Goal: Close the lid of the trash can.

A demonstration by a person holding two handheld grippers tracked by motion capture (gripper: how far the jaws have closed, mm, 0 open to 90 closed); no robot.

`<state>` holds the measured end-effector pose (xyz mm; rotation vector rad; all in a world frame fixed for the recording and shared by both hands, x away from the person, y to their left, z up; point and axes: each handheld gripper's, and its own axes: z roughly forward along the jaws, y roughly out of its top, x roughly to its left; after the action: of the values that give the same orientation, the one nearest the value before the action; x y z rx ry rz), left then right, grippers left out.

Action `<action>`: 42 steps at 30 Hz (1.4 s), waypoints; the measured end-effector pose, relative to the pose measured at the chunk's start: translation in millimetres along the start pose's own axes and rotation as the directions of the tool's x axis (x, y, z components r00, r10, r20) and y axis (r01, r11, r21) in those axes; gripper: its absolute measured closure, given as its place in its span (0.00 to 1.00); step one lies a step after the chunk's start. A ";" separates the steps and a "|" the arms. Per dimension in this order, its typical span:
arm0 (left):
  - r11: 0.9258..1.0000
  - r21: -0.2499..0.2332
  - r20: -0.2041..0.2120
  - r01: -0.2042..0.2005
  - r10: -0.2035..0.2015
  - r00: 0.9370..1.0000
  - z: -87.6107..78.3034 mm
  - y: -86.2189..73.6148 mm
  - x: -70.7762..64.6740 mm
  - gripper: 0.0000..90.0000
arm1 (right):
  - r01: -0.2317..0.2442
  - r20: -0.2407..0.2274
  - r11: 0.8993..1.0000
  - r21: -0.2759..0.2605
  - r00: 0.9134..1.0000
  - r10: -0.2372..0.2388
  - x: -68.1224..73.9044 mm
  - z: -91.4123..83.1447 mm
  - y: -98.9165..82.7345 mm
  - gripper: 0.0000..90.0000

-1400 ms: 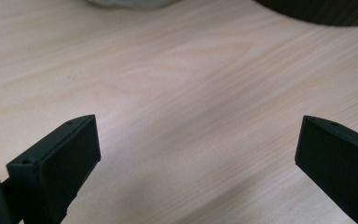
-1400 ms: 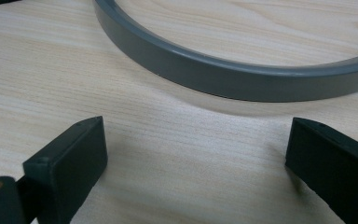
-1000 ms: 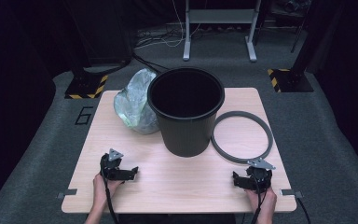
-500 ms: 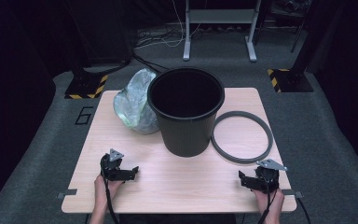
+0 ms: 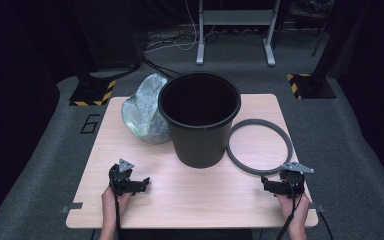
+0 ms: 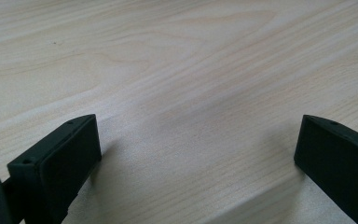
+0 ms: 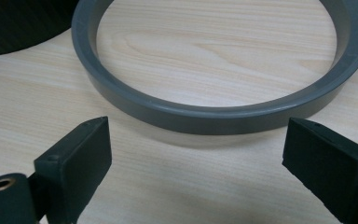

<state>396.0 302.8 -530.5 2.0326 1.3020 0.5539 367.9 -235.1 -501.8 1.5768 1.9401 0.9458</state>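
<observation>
Ring [image 7: 223, 109] lies flat on table [image 5: 200, 200] beside bin [image 5: 200, 120], just ahead of right gripper [image 7: 196, 158], jaws wide and empty; advise straddling the near rim squarely before closing.

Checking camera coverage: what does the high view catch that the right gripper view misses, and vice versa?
High view alone: the crumpled plastic bag, the bin's open top, the left hand-held gripper and the floor. Right gripper view alone: a close look at the grey ring's near wall between its open jaws, not touching. Both: the grey ring, the black bin, the wooden table, the right hand-held gripper.
</observation>
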 end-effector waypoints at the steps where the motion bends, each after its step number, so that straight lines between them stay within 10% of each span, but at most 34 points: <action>1: 1.000 0.001 0.003 0.007 -0.007 1.000 0.3 0.0 0.3 0.00 | 0.002 0.002 1.000 0.005 1.000 -0.002 -0.8 0.7 1.7 0.07; 29: 1.000 -0.001 0.004 0.006 -0.006 1.000 0.3 0.0 0.3 0.01 | -0.049 0.067 0.996 0.075 0.997 0.044 -57.4 50.8 55.3 0.00; 42: 1.000 -0.001 0.005 0.005 -0.005 1.000 0.2 0.0 0.2 0.01 | -0.073 0.113 0.991 0.116 0.992 0.060 -80.3 75.0 64.4 0.16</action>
<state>396.2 302.9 -530.7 2.0282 1.3032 0.5467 482.7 -289.8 -507.9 1.7332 1.9097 0.7636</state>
